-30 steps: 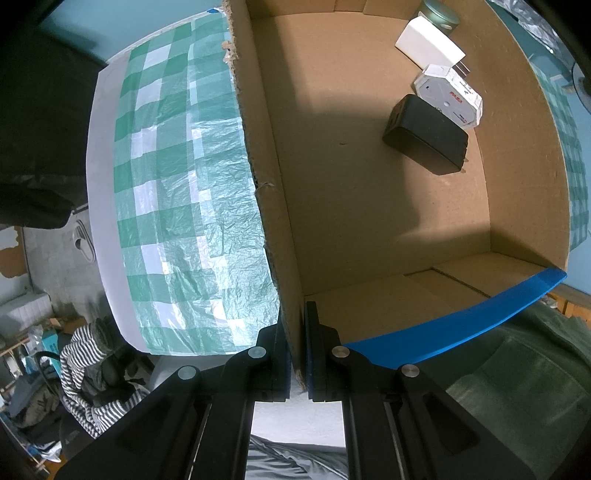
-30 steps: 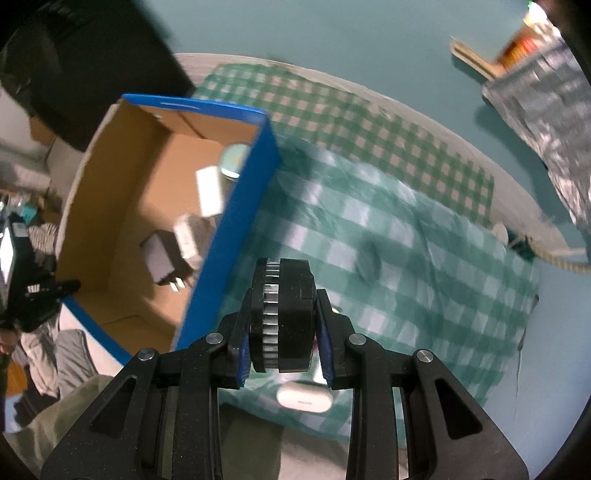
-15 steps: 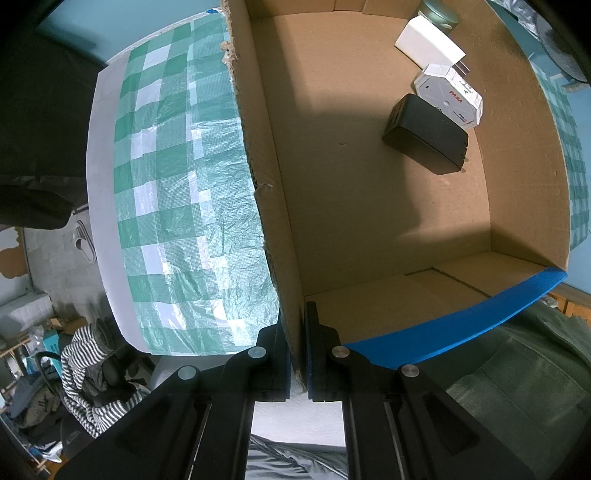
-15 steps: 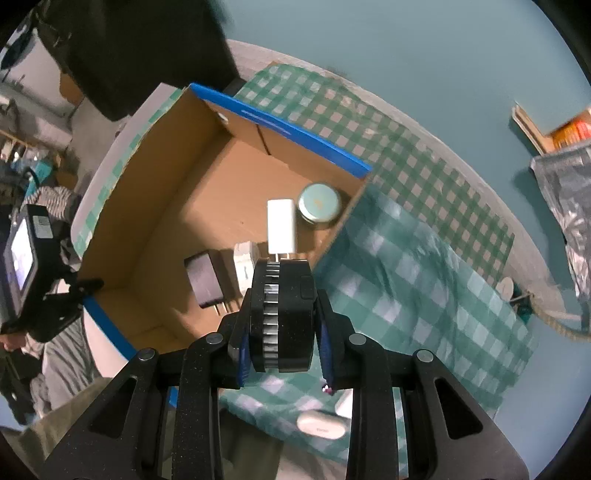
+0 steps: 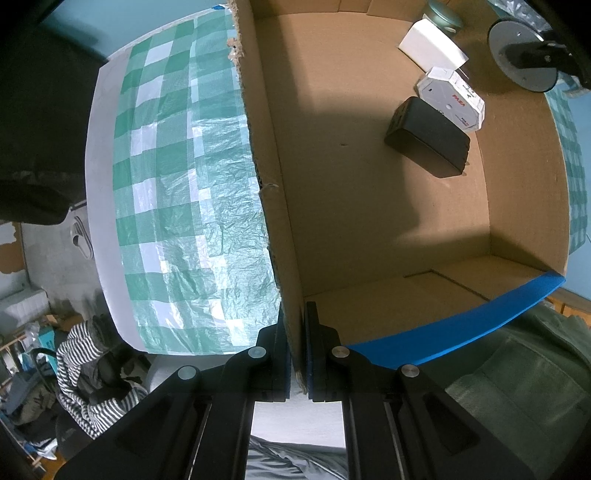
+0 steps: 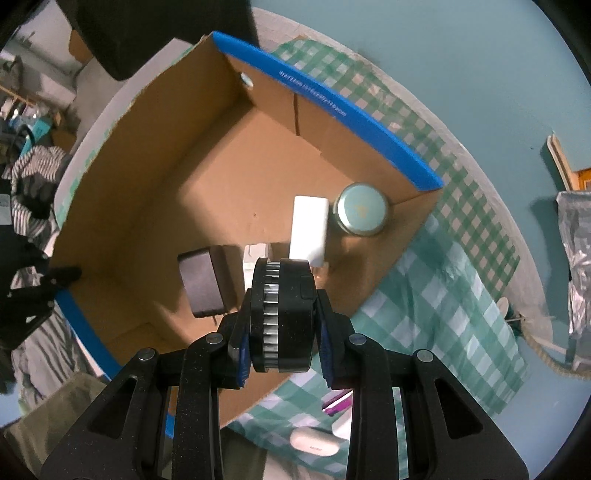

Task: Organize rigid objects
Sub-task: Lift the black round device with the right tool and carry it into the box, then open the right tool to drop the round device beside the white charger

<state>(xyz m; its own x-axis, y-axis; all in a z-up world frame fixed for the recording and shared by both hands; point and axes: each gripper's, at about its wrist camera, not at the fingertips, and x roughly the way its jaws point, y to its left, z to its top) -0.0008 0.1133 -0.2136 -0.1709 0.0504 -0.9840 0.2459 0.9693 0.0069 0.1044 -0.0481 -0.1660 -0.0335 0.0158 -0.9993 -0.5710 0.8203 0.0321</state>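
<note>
Two claws are at work: the left claw (image 5: 295, 347) pinches the near wall of the cardboard box (image 5: 284, 206) at 6 o'clock in its view, while the right claw (image 6: 282, 332) clamps a black round disc with a ribbed metal band (image 6: 282, 314) above the box's open top. Four things lie on the box floor toward 1 o'clock in the left view: a black adapter (image 5: 428, 138), a white octagonal gadget (image 5: 452, 98), a white charger block (image 5: 430, 48) and a round tin (image 5: 445, 14).
</note>
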